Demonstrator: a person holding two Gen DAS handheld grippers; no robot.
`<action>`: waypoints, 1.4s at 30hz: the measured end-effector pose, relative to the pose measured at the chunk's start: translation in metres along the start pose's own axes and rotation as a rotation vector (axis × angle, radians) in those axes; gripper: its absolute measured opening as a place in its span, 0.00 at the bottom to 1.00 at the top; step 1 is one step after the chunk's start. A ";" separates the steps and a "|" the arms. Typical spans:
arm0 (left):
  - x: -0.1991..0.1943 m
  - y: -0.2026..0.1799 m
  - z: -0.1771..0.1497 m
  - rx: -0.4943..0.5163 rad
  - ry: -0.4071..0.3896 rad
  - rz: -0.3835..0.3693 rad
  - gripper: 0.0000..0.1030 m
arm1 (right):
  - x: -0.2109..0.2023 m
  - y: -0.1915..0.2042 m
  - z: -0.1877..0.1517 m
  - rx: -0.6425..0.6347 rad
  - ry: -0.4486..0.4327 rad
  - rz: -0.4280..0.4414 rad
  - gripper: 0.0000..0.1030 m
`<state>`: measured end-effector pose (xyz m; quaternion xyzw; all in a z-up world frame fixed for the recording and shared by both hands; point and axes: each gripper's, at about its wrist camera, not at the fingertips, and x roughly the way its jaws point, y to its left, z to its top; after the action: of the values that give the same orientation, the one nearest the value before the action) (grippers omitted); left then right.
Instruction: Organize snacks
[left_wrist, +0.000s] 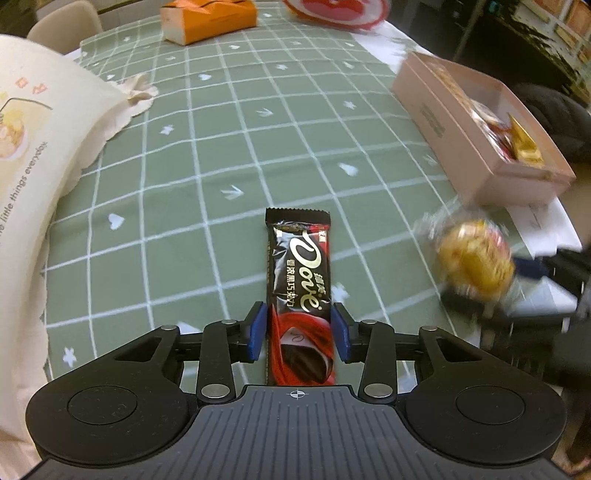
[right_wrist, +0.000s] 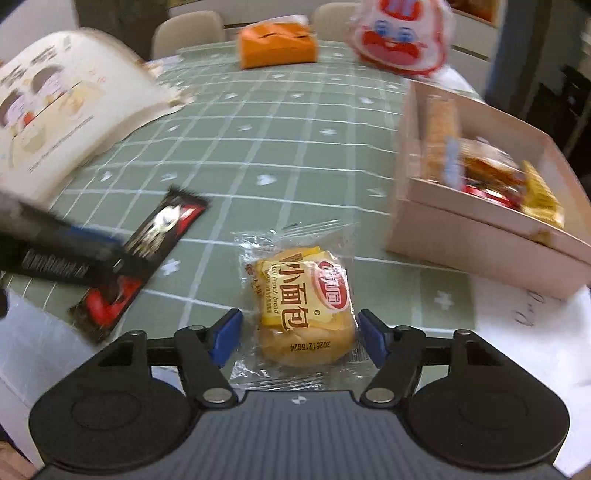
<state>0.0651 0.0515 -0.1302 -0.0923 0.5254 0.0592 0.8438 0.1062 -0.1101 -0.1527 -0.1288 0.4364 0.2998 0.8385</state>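
Observation:
A dark Dove chocolate bar (left_wrist: 300, 280) lies lengthwise on the green checked tablecloth (left_wrist: 221, 155). My left gripper (left_wrist: 299, 328) is shut on its near end, a blue pad against each long edge. In the right wrist view the same bar (right_wrist: 162, 229) shows blurred at the left. A small bread in a clear, yellow-printed wrapper (right_wrist: 303, 306) sits between the pads of my right gripper (right_wrist: 301, 339), which is shut on it. It stays sharp while the background smears. In the left wrist view that bread (left_wrist: 474, 258) is a blur at the right. A pink box (right_wrist: 480, 240) holding several snacks stands to the right.
A large cream printed bag (left_wrist: 29, 147) fills the left side. At the far end sit an orange tissue box (left_wrist: 208, 18) and a red-and-white snack bag (left_wrist: 336, 11). White paper (right_wrist: 517, 325) lies under the pink box (left_wrist: 461, 147) by the table's right edge. Chairs stand behind.

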 end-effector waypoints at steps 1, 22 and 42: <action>-0.001 -0.004 -0.003 0.010 0.003 -0.009 0.41 | -0.002 -0.005 -0.001 0.021 -0.003 -0.011 0.63; -0.020 -0.072 -0.046 0.013 0.002 -0.168 0.12 | -0.069 -0.035 -0.051 0.053 0.022 -0.052 0.52; -0.038 -0.067 -0.050 0.056 0.010 -0.223 0.19 | -0.076 -0.036 -0.053 0.138 -0.018 -0.184 0.51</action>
<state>0.0173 -0.0253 -0.1113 -0.1270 0.5174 -0.0502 0.8448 0.0602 -0.1933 -0.1242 -0.1078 0.4349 0.1918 0.8732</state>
